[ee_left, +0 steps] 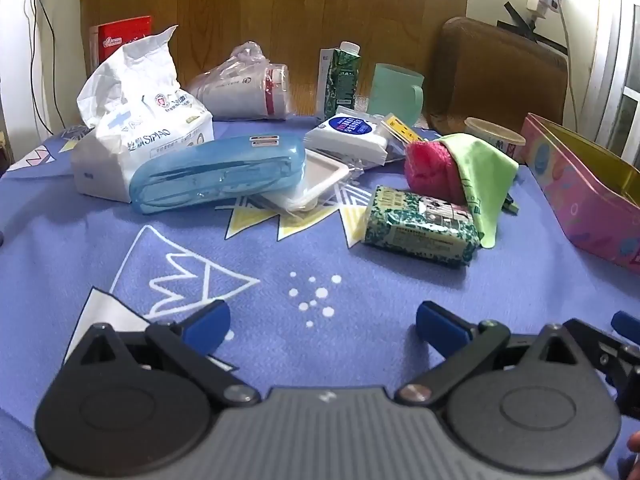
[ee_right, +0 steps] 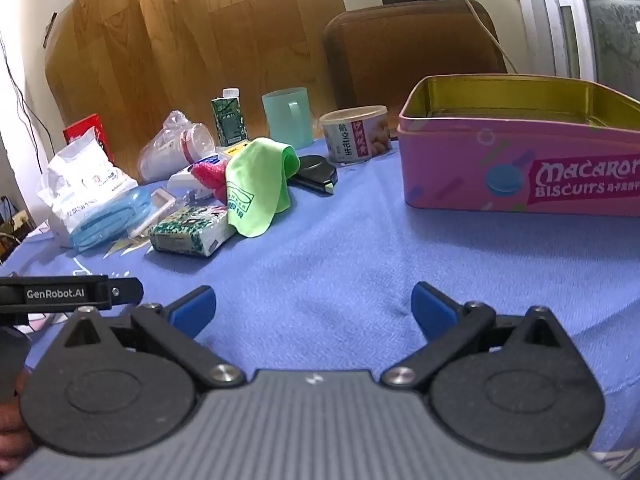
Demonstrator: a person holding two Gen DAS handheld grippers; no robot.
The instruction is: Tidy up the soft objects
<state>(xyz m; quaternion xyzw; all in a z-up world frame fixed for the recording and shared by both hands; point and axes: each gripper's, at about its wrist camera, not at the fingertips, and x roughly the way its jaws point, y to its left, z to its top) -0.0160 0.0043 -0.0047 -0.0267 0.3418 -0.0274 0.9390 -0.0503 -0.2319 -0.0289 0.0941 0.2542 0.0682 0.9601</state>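
A green cloth [ee_left: 478, 164] [ee_right: 256, 188] drapes over a pink fuzzy cloth [ee_left: 430, 170] [ee_right: 210, 176]. A green-patterned tissue pack [ee_left: 420, 224] [ee_right: 192, 230] lies in front of them. A large white tissue pack [ee_left: 136, 128] [ee_right: 80, 184] and a small white wipes pack [ee_left: 348, 136] sit further left. An open pink biscuit tin [ee_left: 584, 188] [ee_right: 516, 152] stands at the right. My left gripper [ee_left: 322, 324] is open and empty above the cloth-covered table. My right gripper [ee_right: 312, 308] is open and empty, short of the tin.
A blue glasses case [ee_left: 218, 174] [ee_right: 108, 220], a white tray [ee_left: 320, 176], bagged cups [ee_left: 248, 88], a green carton [ee_left: 338, 76] [ee_right: 230, 118], a teal mug [ee_left: 396, 90] [ee_right: 288, 118], a snack tub [ee_right: 356, 132] and a black object [ee_right: 316, 170] crowd the back. A brown chair [ee_right: 412, 52] stands behind.
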